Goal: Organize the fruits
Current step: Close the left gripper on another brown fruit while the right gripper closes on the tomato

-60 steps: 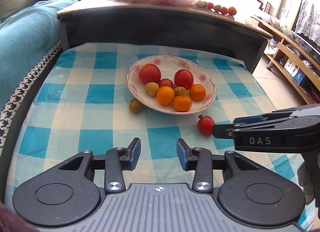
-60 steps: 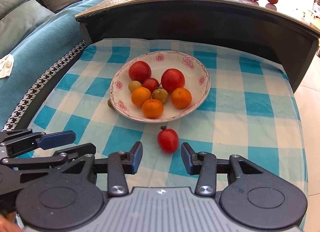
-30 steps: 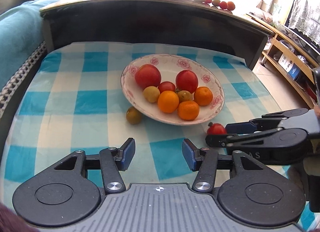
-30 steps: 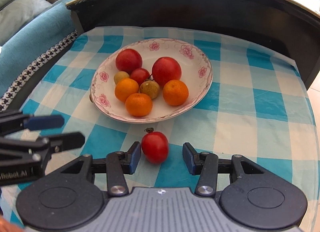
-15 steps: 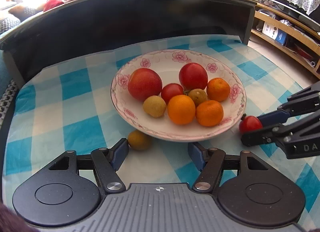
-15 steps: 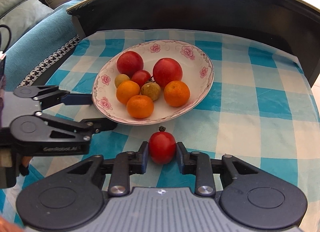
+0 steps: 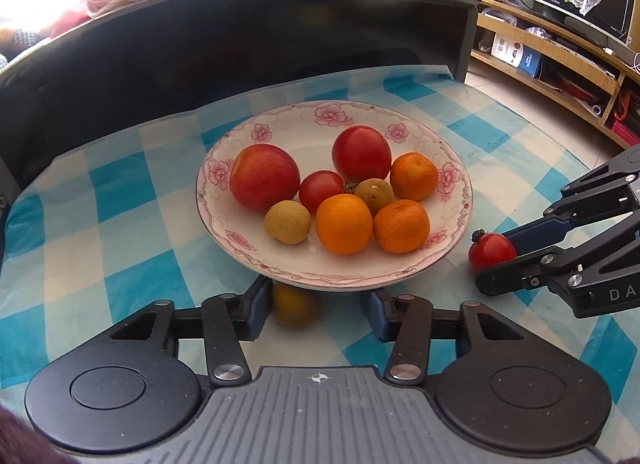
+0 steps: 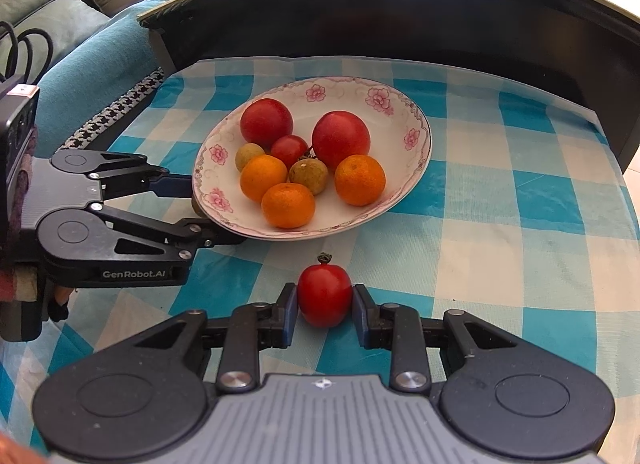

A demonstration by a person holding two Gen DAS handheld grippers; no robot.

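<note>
A white floral plate (image 7: 456,180) (image 8: 416,152) on the blue checked cloth holds red tomatoes, oranges and small brownish fruits. My right gripper (image 8: 325,306) is shut on a small red tomato (image 8: 325,296) just in front of the plate; the tomato also shows in the left wrist view (image 7: 492,251). My left gripper (image 7: 314,306) is open, its fingers either side of a small yellow-brown fruit (image 7: 295,304) that lies half under the plate's near rim. In the right wrist view the left gripper (image 8: 200,204) reaches under the plate's left edge.
A dark raised ledge (image 8: 400,4) runs behind the cloth, with more fruit and a bag on top. A teal sofa (image 8: 80,48) is at the left. Wooden shelves (image 7: 560,64) stand at the right.
My left gripper moved forward until the yellow-brown fruit sits between its open fingers. My right gripper stays shut on the tomato.
</note>
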